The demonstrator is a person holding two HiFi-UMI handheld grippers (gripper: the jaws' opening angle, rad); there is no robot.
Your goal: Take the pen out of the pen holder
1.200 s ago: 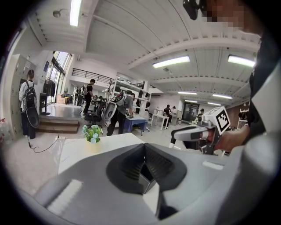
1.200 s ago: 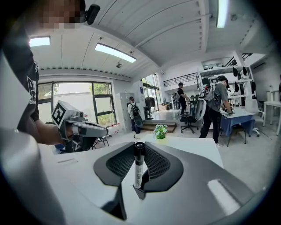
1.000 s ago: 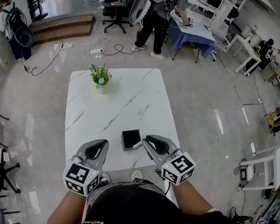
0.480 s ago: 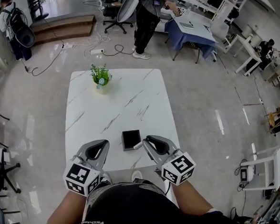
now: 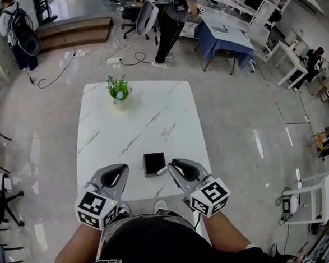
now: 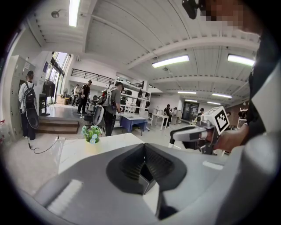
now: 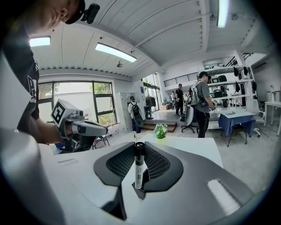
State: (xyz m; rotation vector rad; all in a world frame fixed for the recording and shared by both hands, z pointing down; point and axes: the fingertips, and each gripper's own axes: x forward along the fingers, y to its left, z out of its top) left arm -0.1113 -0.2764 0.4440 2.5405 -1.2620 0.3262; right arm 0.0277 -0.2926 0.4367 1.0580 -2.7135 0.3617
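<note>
The black square pen holder (image 5: 154, 163) sits near the front edge of the white marble table (image 5: 136, 124). Just right of it my right gripper (image 5: 172, 166) is shut on a white pen with a black cap (image 7: 139, 165), whose end pokes out toward the holder (image 5: 162, 170). In the right gripper view the pen stands upright between the closed jaws (image 7: 139, 182). To the holder's left, my left gripper (image 5: 120, 169) is shut with nothing in it (image 6: 142, 176). Both grippers hover at the table's near edge.
A small potted plant (image 5: 118, 92) stands at the table's far left. People, office chairs and desks (image 5: 225, 34) fill the room beyond the table. Cables (image 5: 109, 59) lie on the floor behind it.
Neither gripper nor the pen has moved. Only the people in the background have shifted.
</note>
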